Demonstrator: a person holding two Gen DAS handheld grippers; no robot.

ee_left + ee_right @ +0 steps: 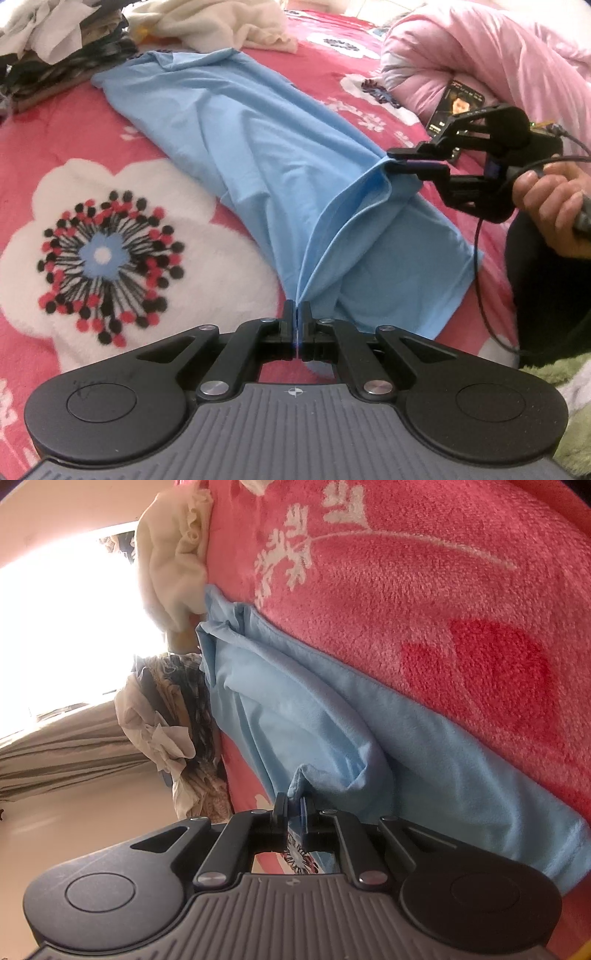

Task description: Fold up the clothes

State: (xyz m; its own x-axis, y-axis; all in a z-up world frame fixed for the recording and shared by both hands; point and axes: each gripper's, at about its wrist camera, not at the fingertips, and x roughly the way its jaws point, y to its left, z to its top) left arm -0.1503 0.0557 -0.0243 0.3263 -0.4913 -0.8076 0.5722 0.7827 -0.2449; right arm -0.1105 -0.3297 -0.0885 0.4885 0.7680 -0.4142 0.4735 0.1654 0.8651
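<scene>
Blue garment part-folded, both grippers pinching its near edge

The light blue garment (258, 147) lay lengthwise across the frame's centre on the pink blanket (55, 140); left gripper (298, 314) and right gripper (413, 162) each clamped its lifted hem, so a fold seemed underway; unfolded clothes (55, 44) waited upper left.

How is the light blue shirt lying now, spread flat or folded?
Partly folded: the light blue shirt lies lengthwise, narrowed, near end lifted by left gripper and right gripper.
</scene>
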